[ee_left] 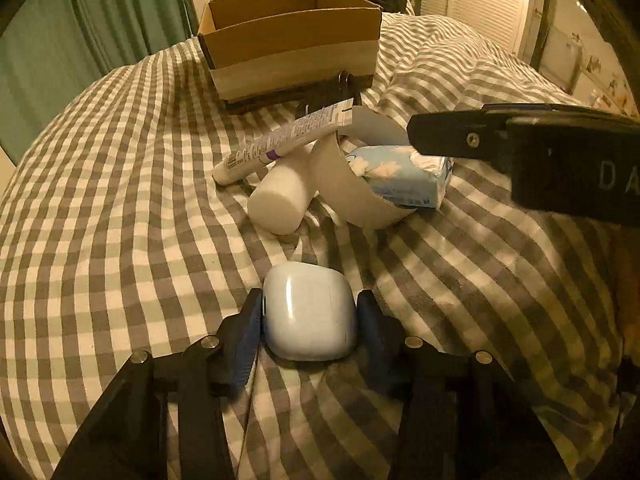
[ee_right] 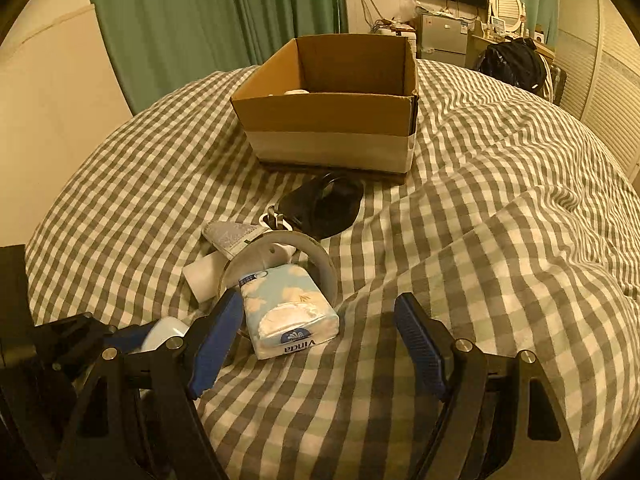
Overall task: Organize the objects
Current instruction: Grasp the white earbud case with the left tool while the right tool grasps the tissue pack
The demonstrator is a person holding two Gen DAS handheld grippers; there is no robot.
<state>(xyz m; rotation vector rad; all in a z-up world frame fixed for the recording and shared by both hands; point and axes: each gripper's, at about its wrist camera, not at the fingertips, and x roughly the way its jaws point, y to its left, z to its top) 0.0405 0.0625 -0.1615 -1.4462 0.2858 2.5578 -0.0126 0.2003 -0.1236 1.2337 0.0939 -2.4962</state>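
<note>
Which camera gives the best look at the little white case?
The left wrist view: the white case sits whole between the left gripper fingers. The right wrist view shows only a sliver of it behind a blue finger pad.

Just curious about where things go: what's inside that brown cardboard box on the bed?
In the right wrist view, the brown cardboard box shows only a small white object peeking over its front wall. That wall hides the rest of the floor.

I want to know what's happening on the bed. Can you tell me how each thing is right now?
Left claw: shut on the white case.
Right claw: open, holding nothing.
Cardboard box: open on top, upright.
Tissue pack: lying flat on the bedspread.
Tube: tilted, resting across the white bottle.
White bottle: lying on its side.
</note>
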